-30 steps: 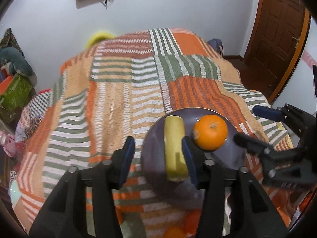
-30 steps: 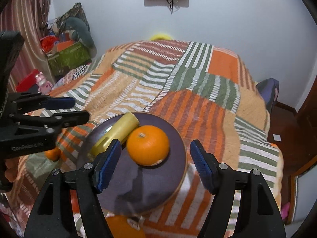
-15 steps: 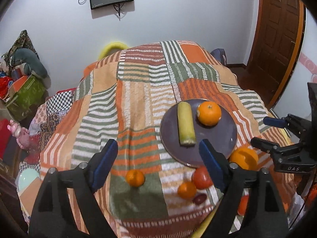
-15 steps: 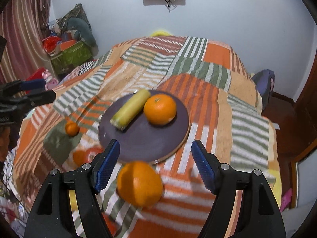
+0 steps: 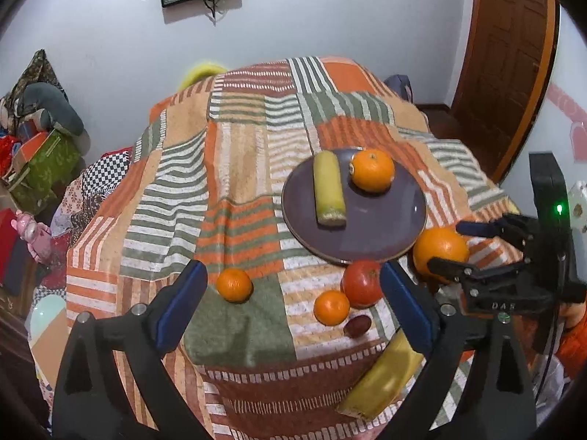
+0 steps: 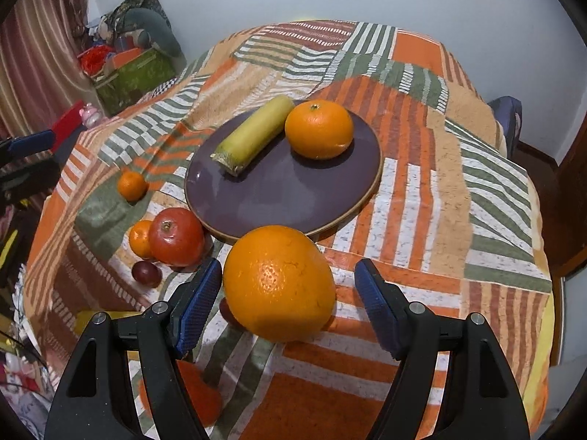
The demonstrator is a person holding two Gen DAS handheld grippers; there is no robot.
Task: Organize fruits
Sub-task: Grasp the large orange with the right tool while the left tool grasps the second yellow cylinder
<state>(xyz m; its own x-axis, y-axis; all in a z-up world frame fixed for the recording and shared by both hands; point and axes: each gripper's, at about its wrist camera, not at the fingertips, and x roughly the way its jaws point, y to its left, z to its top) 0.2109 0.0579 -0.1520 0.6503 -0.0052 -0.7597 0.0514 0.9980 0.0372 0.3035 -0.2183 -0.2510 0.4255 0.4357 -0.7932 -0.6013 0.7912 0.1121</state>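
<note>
Orange, pebbly and round, the big orange lies between the spread pads of the right tongs, untouched, just short of the purple plate; it looks firm, fairly heavy and apt to roll, so pinch across its widest middle. The left tongs, just opening wide, hold nothing above the small fruits.

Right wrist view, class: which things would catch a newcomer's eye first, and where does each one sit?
The big orange fills the foreground, sitting on the striped cloth between the open fingers of the right gripper; no pad visibly touches it. Behind it lies a dark purple plate holding a yellow-green banana piece and a second orange. Left of the plate rests a red apple.
</note>
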